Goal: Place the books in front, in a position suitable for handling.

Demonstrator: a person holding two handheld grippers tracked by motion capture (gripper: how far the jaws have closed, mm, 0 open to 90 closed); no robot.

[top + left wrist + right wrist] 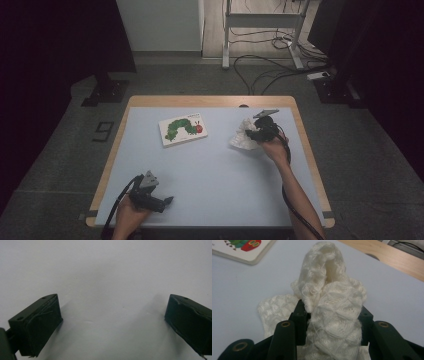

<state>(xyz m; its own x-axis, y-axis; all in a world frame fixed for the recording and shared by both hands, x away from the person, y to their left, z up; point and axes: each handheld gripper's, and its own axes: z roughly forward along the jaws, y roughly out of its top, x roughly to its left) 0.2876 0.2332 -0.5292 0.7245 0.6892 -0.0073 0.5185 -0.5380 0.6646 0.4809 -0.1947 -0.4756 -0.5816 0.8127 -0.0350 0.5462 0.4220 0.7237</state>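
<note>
Nearest you, your left gripper (169, 200) rested low at the near left of the pale blue table (215, 175), its jaws spread wide with nothing but bare tabletop between them, as the left gripper view made plain. Farther out on the right, your right gripper (332, 315) had its jaws clamped on a bunched fold of the cream knitted cloth (332, 305); the right gripper view showed the pads pressing the waffle-textured knit from both sides, with a hump of it standing up beyond the fingertips and the rest spilling down to the left onto the table. In the high view that cloth (242, 136) sat at the right side of the table, just left of your right hand (275, 147). Beyond and to the left lay a white board book (183, 129) with a green caterpillar and red head on its cover; its title lettering was too small to read. The table's wooden edge (210, 100) ran along the far side.
</note>
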